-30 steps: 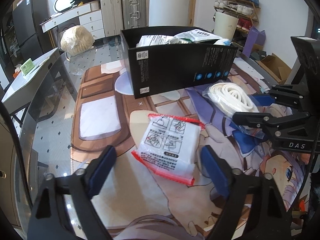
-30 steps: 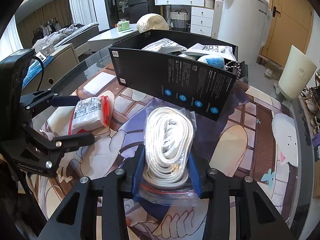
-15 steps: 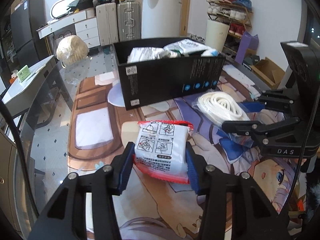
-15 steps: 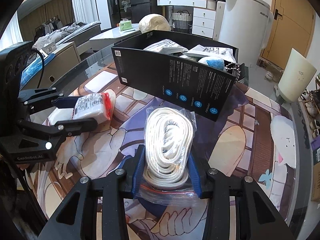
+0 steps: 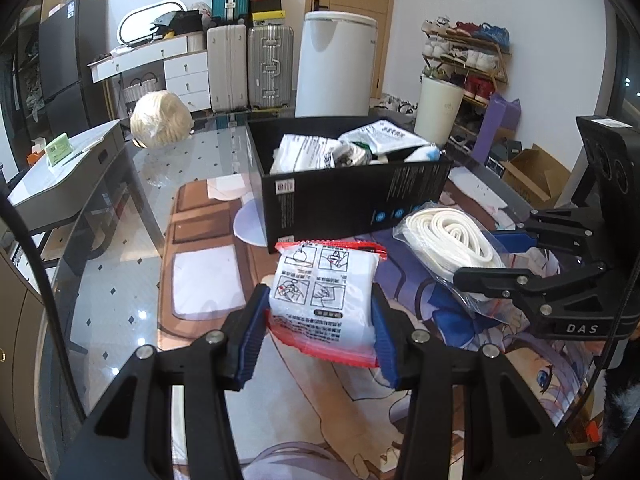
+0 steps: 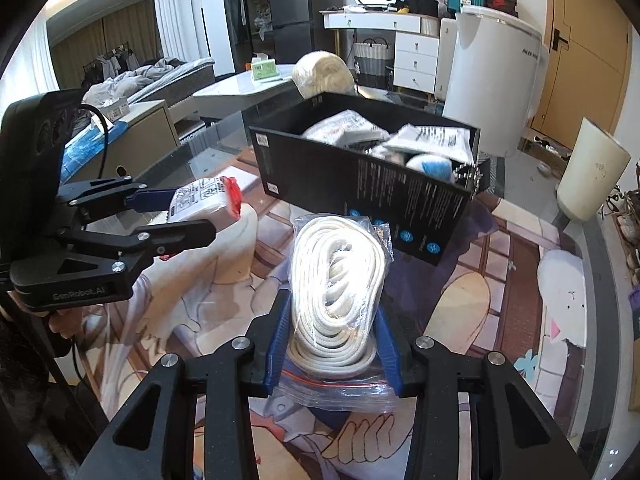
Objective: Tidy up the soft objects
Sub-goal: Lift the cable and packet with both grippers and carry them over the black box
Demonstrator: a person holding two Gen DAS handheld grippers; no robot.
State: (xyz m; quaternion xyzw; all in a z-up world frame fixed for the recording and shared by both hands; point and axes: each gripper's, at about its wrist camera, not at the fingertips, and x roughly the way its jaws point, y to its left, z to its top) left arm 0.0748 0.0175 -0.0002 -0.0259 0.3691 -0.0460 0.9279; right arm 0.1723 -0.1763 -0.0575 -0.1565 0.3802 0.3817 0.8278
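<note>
My left gripper (image 5: 320, 320) is shut on a white packet with red edges (image 5: 326, 292) and holds it above the printed mat, in front of the black box (image 5: 352, 200). My right gripper (image 6: 334, 344) is shut on a clear bag of coiled white rope (image 6: 336, 280), also lifted before the box (image 6: 360, 184). The box holds several soft packets. Each gripper shows in the other's view: the left gripper (image 6: 192, 216) with its packet (image 6: 200, 200), the right gripper (image 5: 492, 256) with its rope bag (image 5: 448, 240).
A glass table carries an anime-print mat (image 5: 208, 280). A bundle of cream rope (image 5: 160, 120) sits at the table's far left corner. Beyond are suitcases (image 5: 268, 68), a white bin (image 5: 336, 64), a shoe rack and a grey side table (image 5: 60, 172).
My left gripper closed on the white packet and lifted it off the mat toward the box. My right gripper, holding the rope bag, rose slightly.
</note>
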